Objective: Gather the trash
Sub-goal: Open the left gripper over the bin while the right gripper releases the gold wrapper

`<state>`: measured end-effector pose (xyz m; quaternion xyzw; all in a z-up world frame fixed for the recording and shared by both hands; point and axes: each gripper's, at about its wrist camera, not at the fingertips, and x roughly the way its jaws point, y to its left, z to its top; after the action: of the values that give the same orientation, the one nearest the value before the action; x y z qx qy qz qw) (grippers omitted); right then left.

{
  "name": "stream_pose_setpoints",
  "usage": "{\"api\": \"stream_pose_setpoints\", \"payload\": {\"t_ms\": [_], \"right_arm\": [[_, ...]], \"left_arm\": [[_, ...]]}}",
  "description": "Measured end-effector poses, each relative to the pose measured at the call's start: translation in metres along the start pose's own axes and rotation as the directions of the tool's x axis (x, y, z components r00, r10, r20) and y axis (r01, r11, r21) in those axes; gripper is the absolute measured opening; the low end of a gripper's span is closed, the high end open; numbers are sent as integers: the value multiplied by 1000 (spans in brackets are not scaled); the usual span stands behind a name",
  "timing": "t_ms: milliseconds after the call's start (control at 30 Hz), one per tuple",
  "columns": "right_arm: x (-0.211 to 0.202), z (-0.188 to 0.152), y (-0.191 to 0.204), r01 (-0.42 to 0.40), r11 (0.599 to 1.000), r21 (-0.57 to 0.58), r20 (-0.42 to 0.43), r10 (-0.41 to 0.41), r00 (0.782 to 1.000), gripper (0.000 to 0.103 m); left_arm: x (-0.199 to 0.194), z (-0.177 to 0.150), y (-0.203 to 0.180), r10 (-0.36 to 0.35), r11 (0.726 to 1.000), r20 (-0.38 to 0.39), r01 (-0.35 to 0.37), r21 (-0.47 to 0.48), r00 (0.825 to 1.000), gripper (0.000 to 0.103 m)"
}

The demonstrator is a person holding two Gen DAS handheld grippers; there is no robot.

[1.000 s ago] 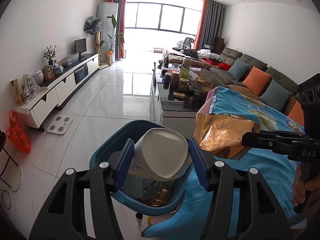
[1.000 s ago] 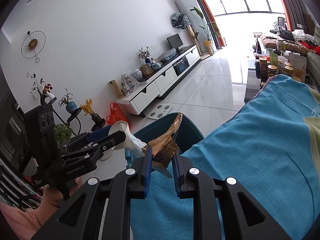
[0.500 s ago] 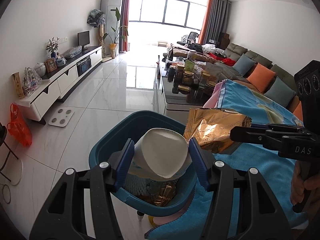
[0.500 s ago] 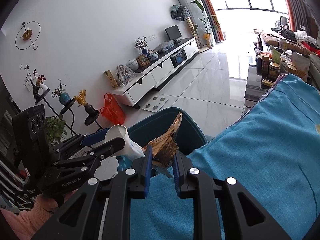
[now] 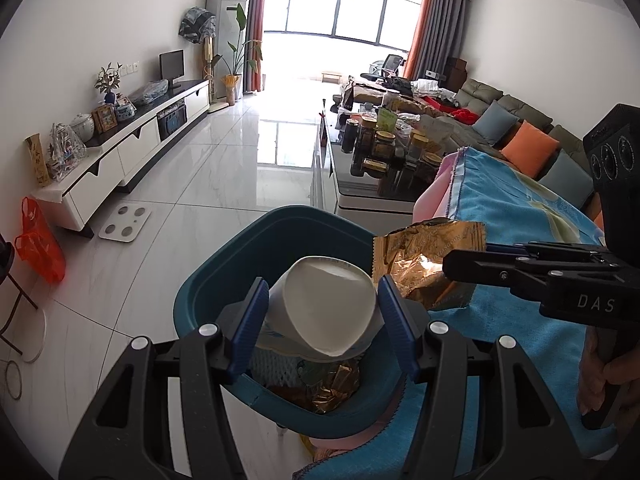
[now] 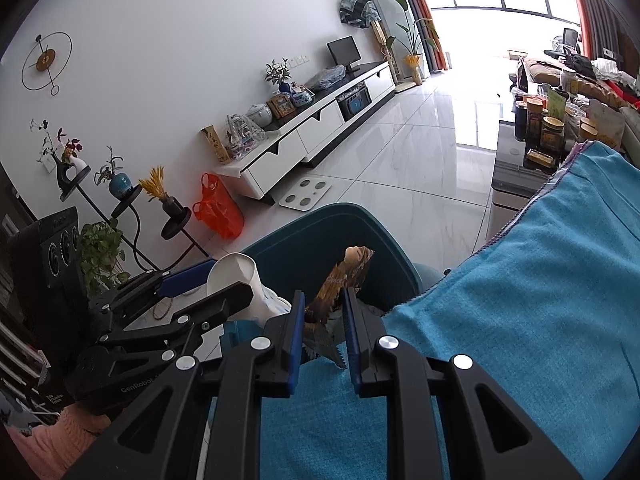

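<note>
The left tool (image 5: 320, 316) is clamped on a white paper cup (image 5: 326, 312), squashed between the blue pads, mouth tipped toward the camera. The cup hangs directly over the open teal bin (image 5: 256, 248), which sits on the floor just beside the blue-cloth-covered bench (image 6: 540, 320). The bin already holds gold foil and other scraps.

The right tool (image 6: 322, 316) is pinched on a gold snack wrapper (image 6: 344, 276) at its lower end. The wrapper's long axis runs up and away from the tool, its free end leaning over the bin's near rim (the gripped end still looks to be above the cloth edge, not the opening).

Key relation: the bin lies below and slightly ahead of both tools. The left one looks closer to centred, so a release there should land the cup inside. The right likely needs a bit more travel toward the bin first, or the wrapper may land on the cloth.
</note>
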<state>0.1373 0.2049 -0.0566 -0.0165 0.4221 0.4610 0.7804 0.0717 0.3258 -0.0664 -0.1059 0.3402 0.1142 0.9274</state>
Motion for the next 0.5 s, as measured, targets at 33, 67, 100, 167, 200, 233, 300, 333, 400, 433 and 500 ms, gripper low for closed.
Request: {"api": "stream_pose_setpoints", "payload": {"t_ms": [33,67,100,167,200,233,300,333,400,433,500], "right_arm": [[2,1,1,0,1000,-1,-1,0,1000,18],[3,1,0,0,1000,-2,-3,0,1000,18],[4,1,0,0,1000,-1,-3,0,1000,18],[6,1,0,-2,1000,0,-5,2,1000,18],[6,1,0,-2,1000,0,-6,2,1000,18],[7,2,-1,-4,1000,2,-8,4,1000,18],[8,1,-1,-4,1000,4,-9,4,1000,18],[8,1,-2,-6,1000,6,-10,6,1000,18],[11,2,-1,-9,1000,10,-12,9,1000,18],[12,3,-2,-12,1000,12,-13,12,1000,18],[13,3,-2,-15,1000,14,-13,15,1000,18]], "left_arm": [[2,0,0,1,1000,-3,-1,-2,1000,56],[4,-1,0,2,1000,-6,-2,-3,1000,56],[6,-1,0,2,1000,-9,-2,-5,1000,56],[9,-2,1,4,1000,-12,-4,-7,1000,56],[9,-3,2,4,1000,-14,-4,-9,1000,56],[11,-3,3,4,1000,-15,-4,-9,1000,56],[13,-3,2,6,1000,-19,-6,-9,1000,56],[14,-4,2,6,1000,-20,-6,-10,1000,56],[17,-5,2,6,1000,-24,-7,-11,1000,56],[18,-5,3,6,1000,-26,-7,-13,1000,56],[20,-6,3,8,1000,-29,-8,-13,1000,56]]}}
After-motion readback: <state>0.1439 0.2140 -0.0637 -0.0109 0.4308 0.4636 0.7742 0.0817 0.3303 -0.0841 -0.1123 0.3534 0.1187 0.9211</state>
